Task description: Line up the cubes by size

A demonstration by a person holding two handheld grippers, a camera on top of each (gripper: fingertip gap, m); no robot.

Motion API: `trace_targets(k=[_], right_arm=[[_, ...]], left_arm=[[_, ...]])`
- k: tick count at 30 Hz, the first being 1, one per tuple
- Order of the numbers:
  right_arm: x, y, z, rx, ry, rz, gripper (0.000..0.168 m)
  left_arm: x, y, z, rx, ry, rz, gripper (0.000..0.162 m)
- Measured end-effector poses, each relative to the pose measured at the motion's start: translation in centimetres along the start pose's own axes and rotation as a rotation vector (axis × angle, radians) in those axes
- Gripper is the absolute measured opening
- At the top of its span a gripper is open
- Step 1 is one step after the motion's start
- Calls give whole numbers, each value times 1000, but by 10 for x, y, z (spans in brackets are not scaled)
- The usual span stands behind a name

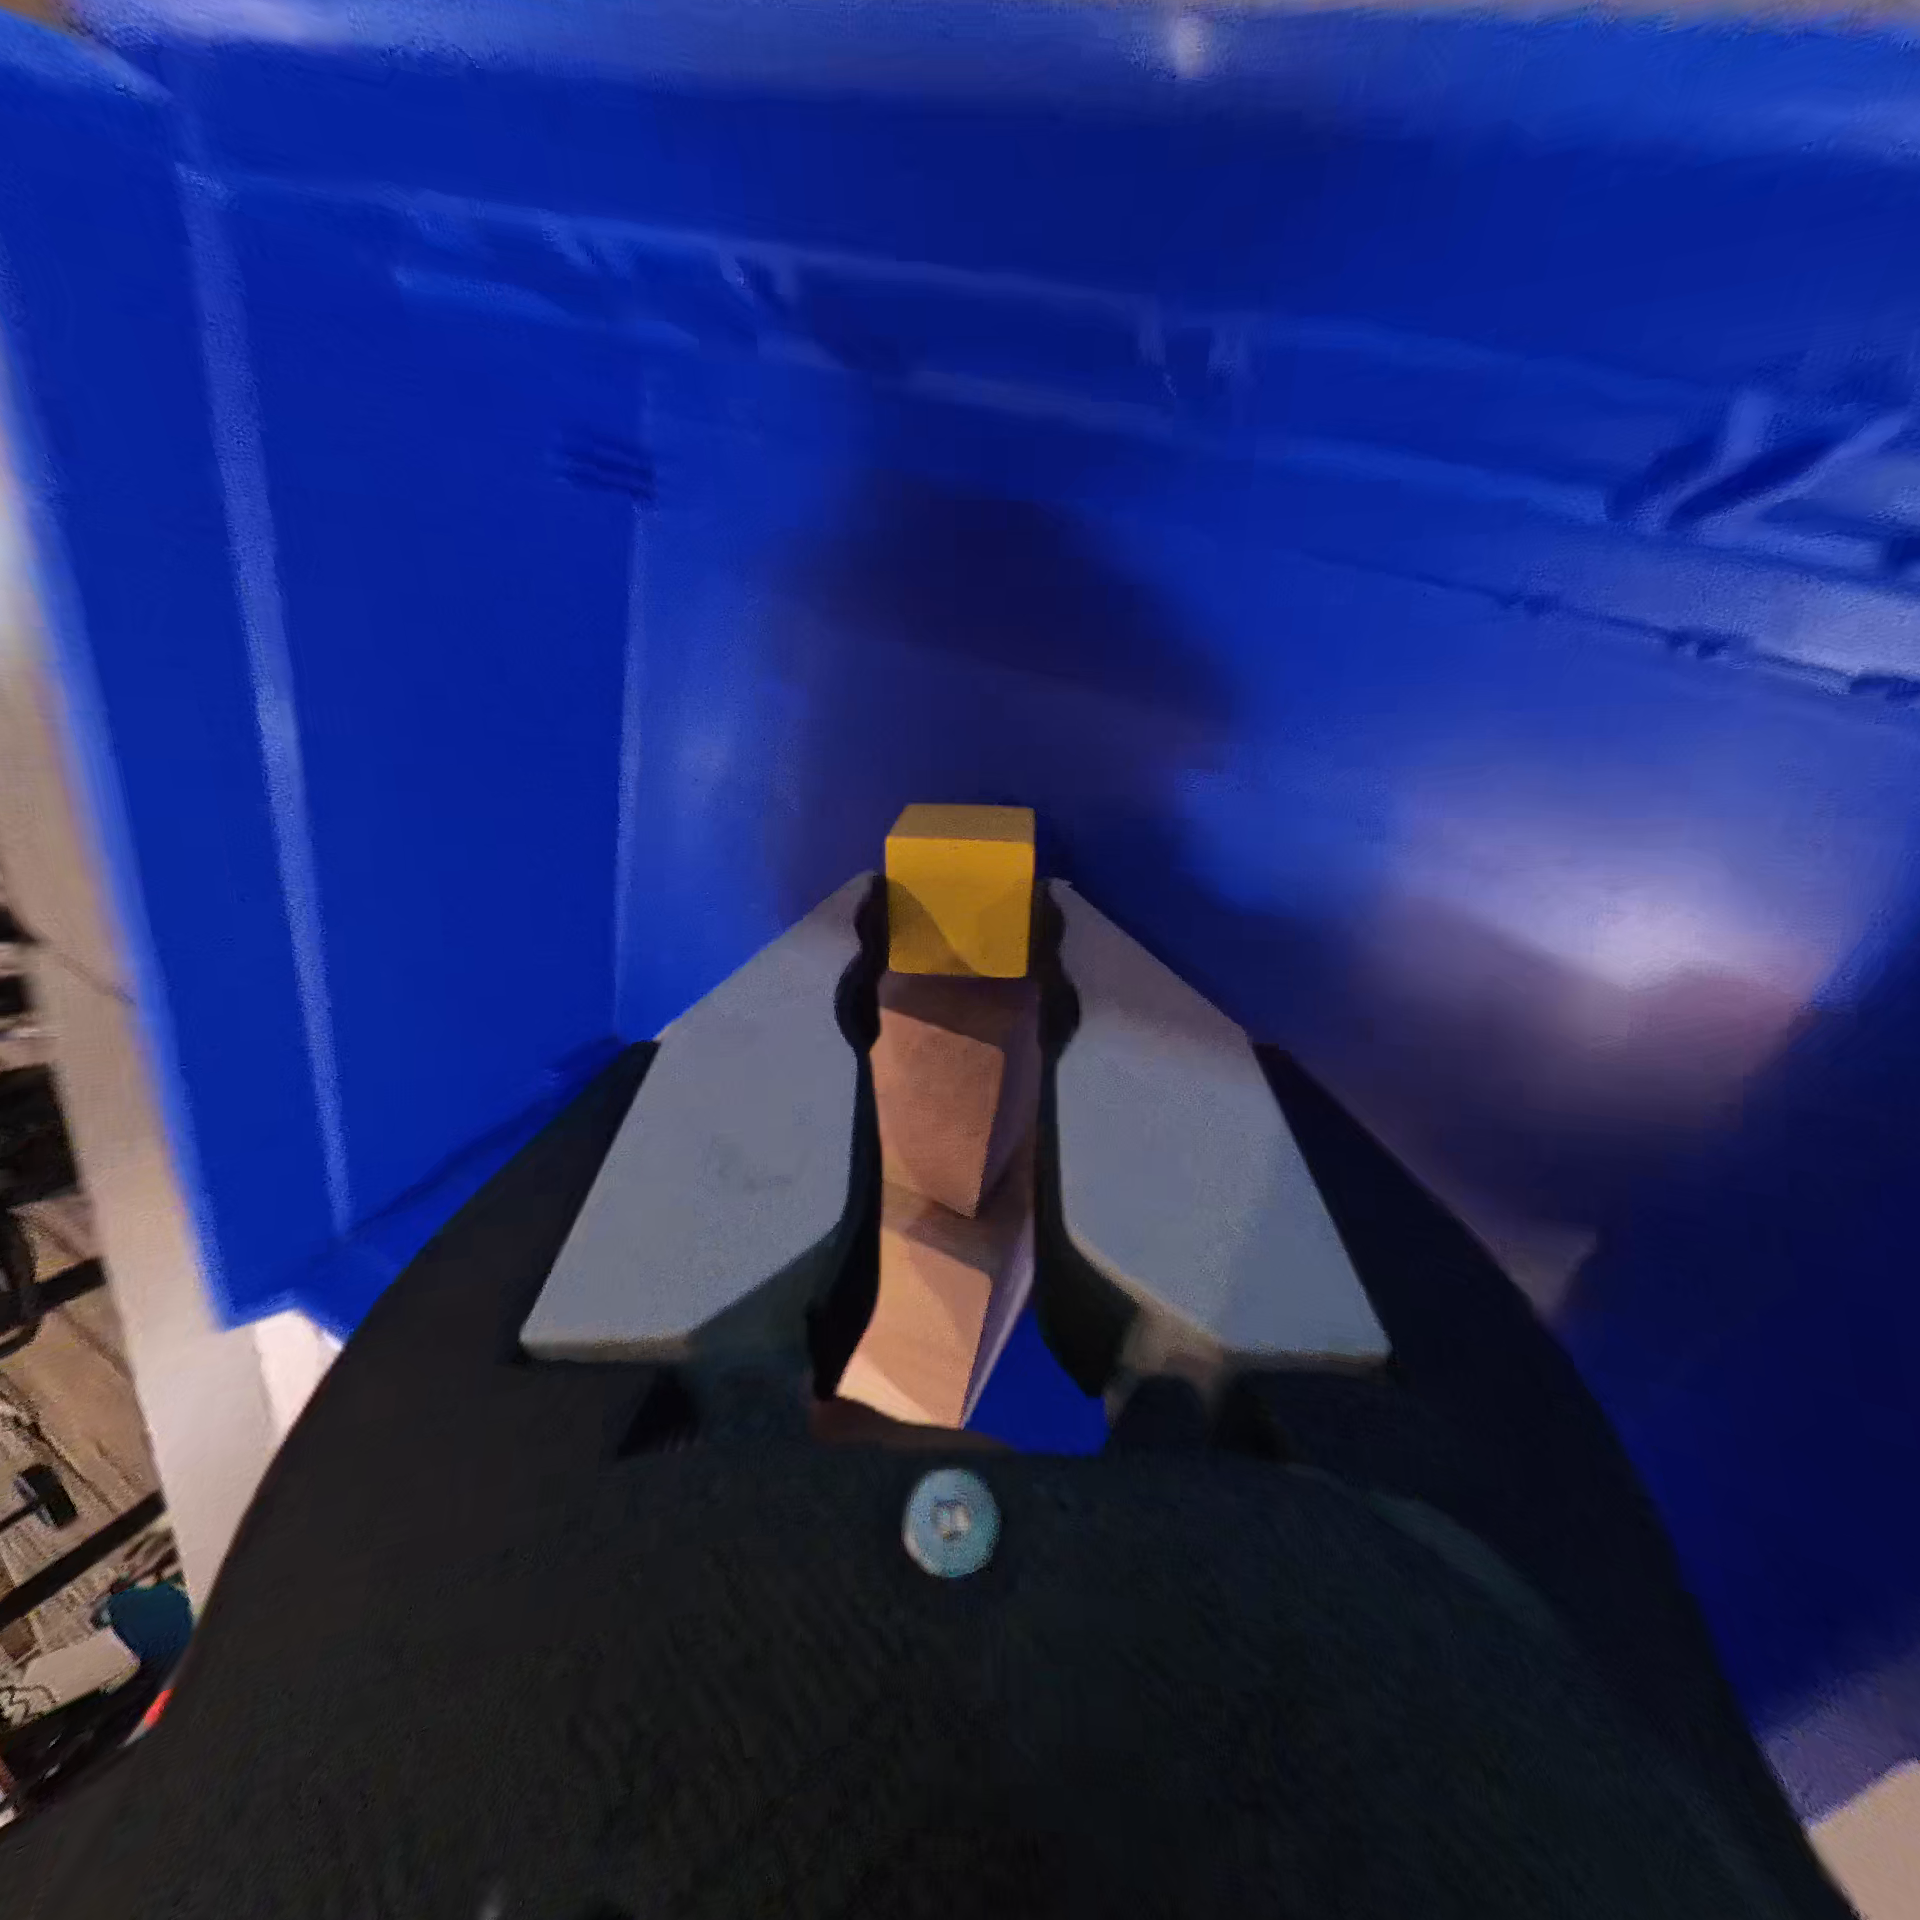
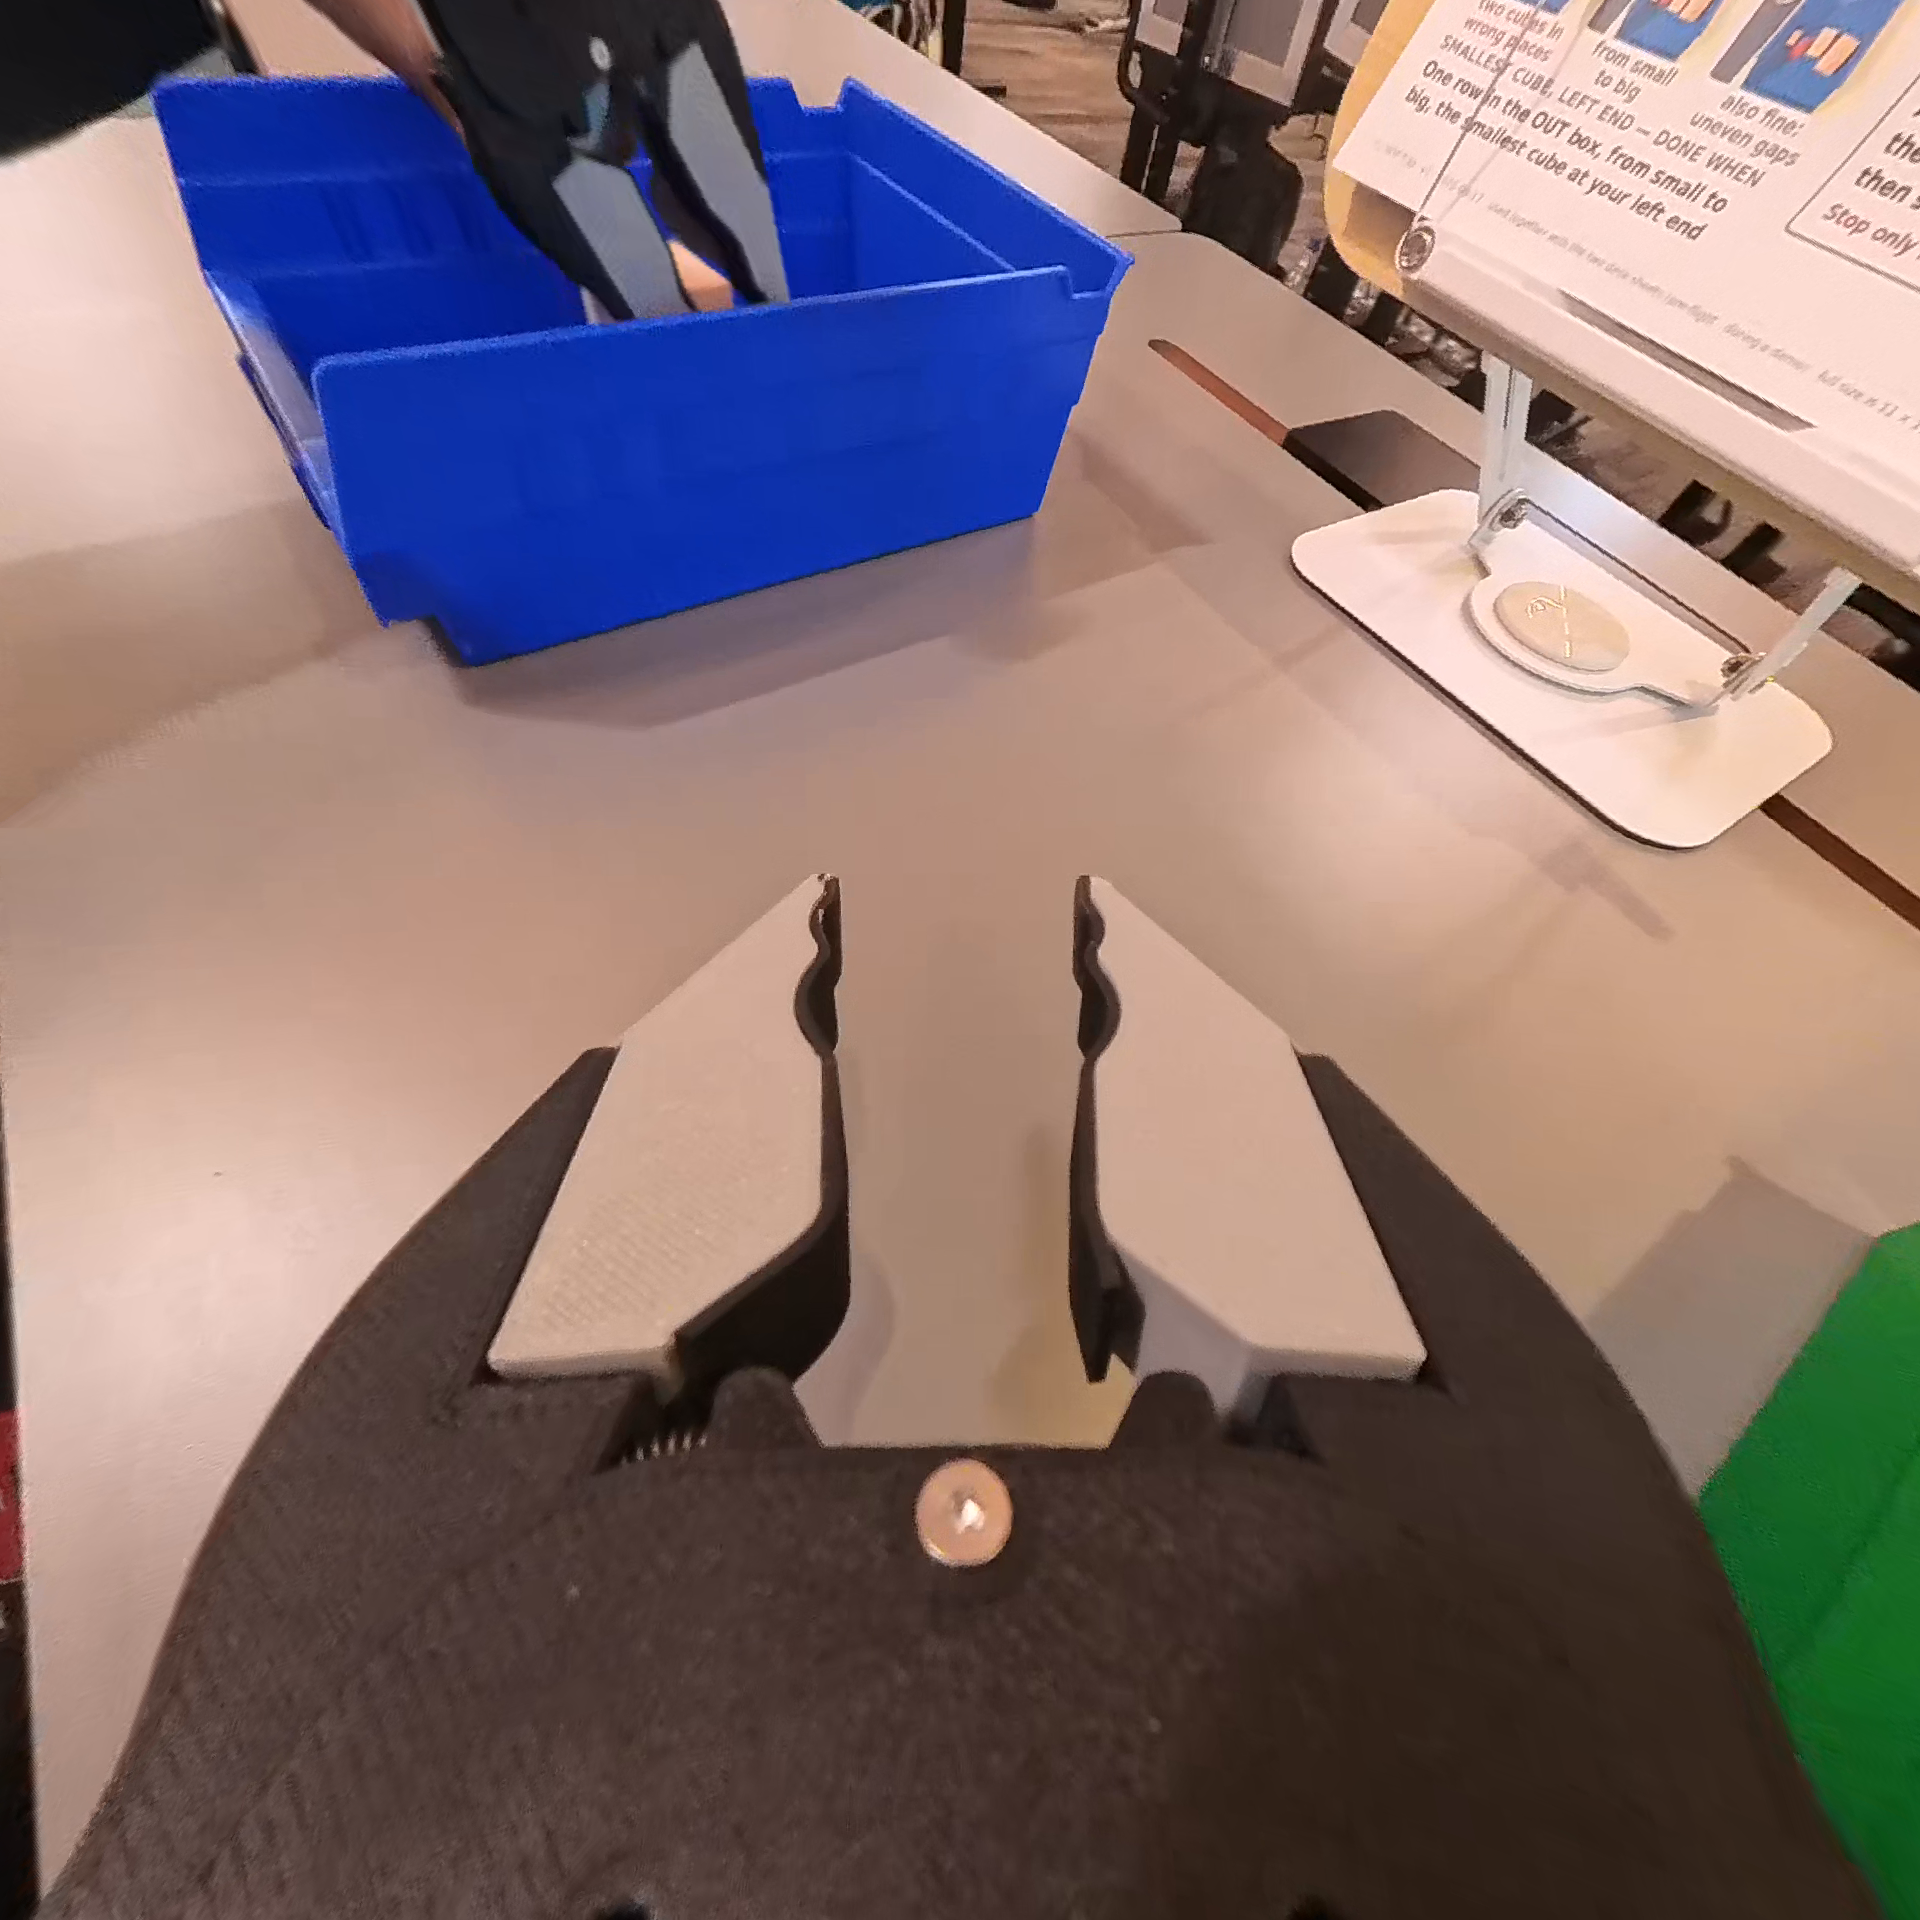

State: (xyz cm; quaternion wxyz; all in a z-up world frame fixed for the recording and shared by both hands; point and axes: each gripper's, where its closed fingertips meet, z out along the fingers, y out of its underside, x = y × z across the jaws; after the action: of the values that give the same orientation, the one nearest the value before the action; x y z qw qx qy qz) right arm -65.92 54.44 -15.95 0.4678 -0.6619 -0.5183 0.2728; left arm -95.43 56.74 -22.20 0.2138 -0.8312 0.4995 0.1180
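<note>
In the left wrist view my left gripper [image 1: 961, 891] is inside the blue bin [image 1: 436, 644] and shut on a small yellow cube [image 1: 958, 914] at its fingertips. The cube is sharp while the bin behind it is blurred. Two plain wooden cubes, one [image 1: 940, 1101] and another [image 1: 920, 1320], show below between the fingers. In the right wrist view my right gripper [image 2: 954, 894] is open and empty above the grey table [image 2: 520, 883]. The blue bin [image 2: 686, 468] stands at the far left with the left gripper [image 2: 675, 260] reaching into it beside a wooden cube [image 2: 694, 283].
A white stand [image 2: 1558, 665] holding a printed sheet [image 2: 1662, 187] stands at the right of the table. A green box [image 2: 1829, 1558] is at the near right edge. A gap between table sections [image 2: 1236, 400] runs beside the stand.
</note>
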Motion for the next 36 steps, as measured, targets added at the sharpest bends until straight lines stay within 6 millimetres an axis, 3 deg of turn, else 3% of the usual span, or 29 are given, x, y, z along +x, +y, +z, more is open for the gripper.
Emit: trace_targets(k=[4,7,10,12,14,18,24,28,31,36], right_arm=[[-2,-2,0,12,-28,29,43],[-3,0,1,6,-36,25,43],[-31,-11,-4,62,-232,73,57],[-56,-31,-18,166,-439,164,54],[-67,-46,-33,244,-589,249,55],[-72,-63,-56,341,-775,362,57],[-77,-68,-67,361,-900,439,62],[-96,-66,-69,323,-979,423,62],[-110,-65,-69,299,-1017,393,62],[-111,-63,-64,274,-1009,414,55]], left_arm=[[-29,-39,-53,327,-298,-90,25],[-24,-64,-102,545,-476,-121,25],[9,-93,-149,759,-551,-116,26],[48,-121,-177,929,-515,-71,25],[90,-149,-195,1043,-472,8,25],[142,-188,-204,1083,-474,171,25],[174,-218,-208,1161,-473,231,25],[176,-227,-199,1112,-507,269,25],[192,-235,-190,1121,-439,311,25],[198,-240,-174,1079,-408,343,25]])
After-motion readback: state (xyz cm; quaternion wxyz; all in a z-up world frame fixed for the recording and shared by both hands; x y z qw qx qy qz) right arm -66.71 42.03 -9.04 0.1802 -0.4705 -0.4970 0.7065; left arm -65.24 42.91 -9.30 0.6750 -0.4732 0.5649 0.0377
